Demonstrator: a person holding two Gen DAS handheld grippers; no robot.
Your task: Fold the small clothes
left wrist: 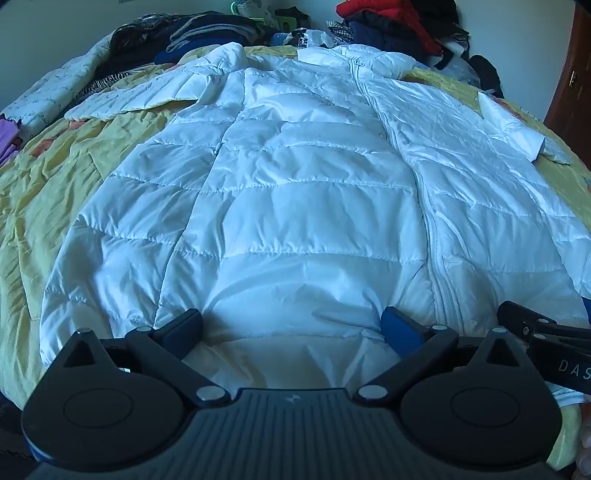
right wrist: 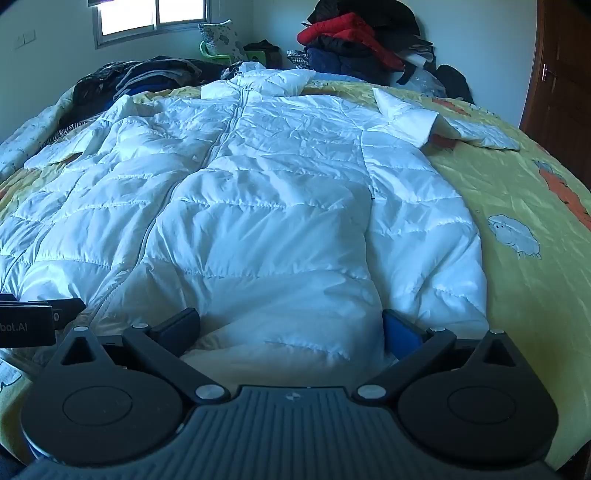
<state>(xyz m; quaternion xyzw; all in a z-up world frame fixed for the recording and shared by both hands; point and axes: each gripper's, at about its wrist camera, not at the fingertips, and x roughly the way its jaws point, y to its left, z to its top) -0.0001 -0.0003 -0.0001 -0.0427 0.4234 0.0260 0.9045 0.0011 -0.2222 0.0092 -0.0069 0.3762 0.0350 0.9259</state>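
Note:
A white quilted puffer jacket (left wrist: 295,192) lies spread flat, zipper up, on a yellow bedspread (left wrist: 40,192); it also fills the right wrist view (right wrist: 258,206). My left gripper (left wrist: 291,325) is open, its fingers straddling the jacket's hem on the left half. My right gripper (right wrist: 291,325) is open, its fingers straddling the hem on the right half. The right gripper's body shows at the left wrist view's right edge (left wrist: 546,332); the left gripper's body shows at the right wrist view's left edge (right wrist: 33,317). Both sleeves lie out to the sides.
Piles of dark and red clothes (right wrist: 354,40) sit at the head of the bed. A second dark pile (left wrist: 177,37) lies at the far left. A wooden door (right wrist: 561,92) stands at the right. A window (right wrist: 151,18) is in the far wall.

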